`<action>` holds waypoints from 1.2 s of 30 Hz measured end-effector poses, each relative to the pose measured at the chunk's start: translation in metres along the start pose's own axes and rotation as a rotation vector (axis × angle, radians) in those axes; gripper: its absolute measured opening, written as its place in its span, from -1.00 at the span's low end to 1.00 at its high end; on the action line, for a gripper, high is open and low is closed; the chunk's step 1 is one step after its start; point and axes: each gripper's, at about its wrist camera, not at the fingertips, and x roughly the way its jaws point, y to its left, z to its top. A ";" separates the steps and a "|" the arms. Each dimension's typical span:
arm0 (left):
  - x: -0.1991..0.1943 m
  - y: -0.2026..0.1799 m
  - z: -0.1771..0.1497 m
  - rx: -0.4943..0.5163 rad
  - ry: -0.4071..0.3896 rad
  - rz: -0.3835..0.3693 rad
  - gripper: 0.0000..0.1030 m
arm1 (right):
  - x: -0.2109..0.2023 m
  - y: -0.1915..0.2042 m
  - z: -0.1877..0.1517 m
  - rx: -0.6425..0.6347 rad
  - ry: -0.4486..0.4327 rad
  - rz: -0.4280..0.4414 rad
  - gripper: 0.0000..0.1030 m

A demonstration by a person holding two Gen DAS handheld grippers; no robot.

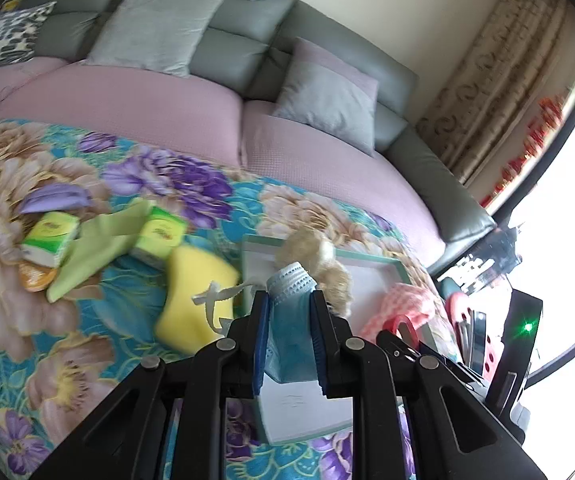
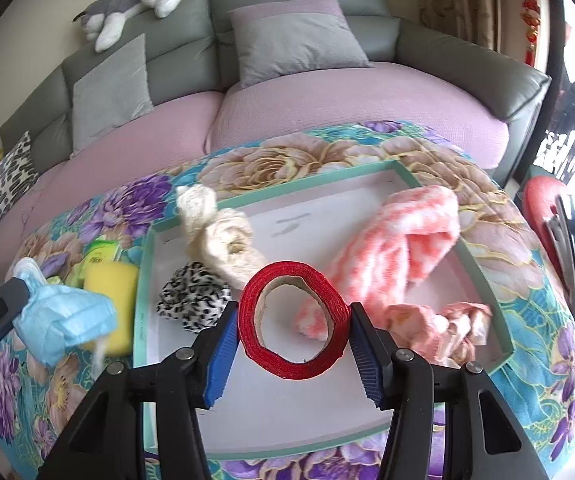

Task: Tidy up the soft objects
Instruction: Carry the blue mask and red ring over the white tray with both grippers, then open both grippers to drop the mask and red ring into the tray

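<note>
My left gripper [image 1: 289, 300] is shut on a blue face mask [image 1: 289, 320] and holds it above the left edge of the green-rimmed white tray [image 1: 367, 258]. The mask also shows in the right wrist view [image 2: 63, 316], left of the tray [image 2: 307, 188]. My right gripper [image 2: 293, 316] is shut on a red ribbon roll [image 2: 293, 320] above the tray. In the tray lie a cream knit cloth [image 2: 223, 240], a leopard-print scrunchie [image 2: 193, 300] and a pink-and-white fluffy cloth [image 2: 399, 248].
On the floral blanket [image 1: 87, 340] left of the tray lie a yellow sponge [image 1: 191, 296], two green tissue packs [image 1: 49, 238], a light green cloth [image 1: 95, 252], a purple item [image 1: 55, 198] and an orange item [image 1: 35, 276]. A sofa with cushions [image 2: 295, 40] stands behind.
</note>
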 end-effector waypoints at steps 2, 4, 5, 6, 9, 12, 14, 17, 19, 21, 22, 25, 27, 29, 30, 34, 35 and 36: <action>0.004 -0.016 -0.003 0.051 -0.002 -0.031 -0.60 | -0.003 -0.009 0.002 0.019 -0.010 -0.014 0.08; 0.007 -0.031 -0.006 0.095 -0.003 -0.056 -0.60 | -0.007 -0.015 0.003 0.032 -0.022 -0.028 0.09; 0.008 -0.037 -0.007 0.114 -0.006 -0.076 -0.60 | -0.009 -0.018 0.003 0.041 -0.028 -0.032 0.09; 0.007 -0.043 -0.008 0.124 -0.011 -0.108 -0.60 | -0.010 -0.020 0.004 0.048 -0.032 -0.034 0.09; -0.002 -0.051 -0.007 0.127 -0.052 -0.199 -0.60 | -0.015 -0.023 0.004 0.063 -0.048 -0.034 0.09; -0.018 -0.052 -0.002 0.136 -0.122 -0.235 -0.60 | -0.020 -0.024 0.006 0.068 -0.066 -0.033 0.08; -0.025 -0.047 0.002 0.113 -0.157 -0.270 -0.60 | -0.022 -0.025 0.006 0.074 -0.073 -0.033 0.08; -0.037 -0.042 0.007 0.095 -0.212 -0.312 -0.60 | -0.023 -0.026 0.006 0.079 -0.076 -0.034 0.08; -0.045 -0.042 0.009 0.094 -0.247 -0.330 -0.60 | -0.024 -0.027 0.006 0.082 -0.079 -0.034 0.08; -0.046 -0.044 0.010 0.103 -0.252 -0.332 -0.60 | -0.024 -0.027 0.006 0.083 -0.078 -0.034 0.08; -0.043 -0.045 0.009 0.107 -0.246 -0.329 -0.60 | -0.024 -0.028 0.006 0.083 -0.075 -0.035 0.08; -0.021 -0.049 0.004 0.119 -0.168 -0.292 -0.60 | -0.020 -0.029 0.005 0.084 -0.050 -0.036 0.09; -0.004 -0.049 0.000 0.123 -0.110 -0.261 -0.60 | -0.016 -0.030 0.003 0.086 -0.032 -0.033 0.09; 0.013 -0.049 -0.004 0.122 -0.054 -0.229 -0.60 | -0.015 -0.030 0.003 0.084 -0.022 -0.032 0.09; 0.019 -0.048 -0.006 0.119 -0.032 -0.217 -0.60 | -0.014 -0.030 0.002 0.083 -0.021 -0.031 0.09; 0.042 -0.044 -0.015 0.107 0.066 -0.178 -0.60 | -0.013 -0.030 0.002 0.082 -0.011 -0.030 0.09; 0.048 -0.044 -0.018 0.110 0.097 -0.168 -0.60 | -0.012 -0.030 0.002 0.082 -0.004 -0.029 0.09; 0.052 -0.045 -0.020 0.115 0.122 -0.158 -0.60 | -0.010 -0.030 0.001 0.082 0.004 -0.029 0.09</action>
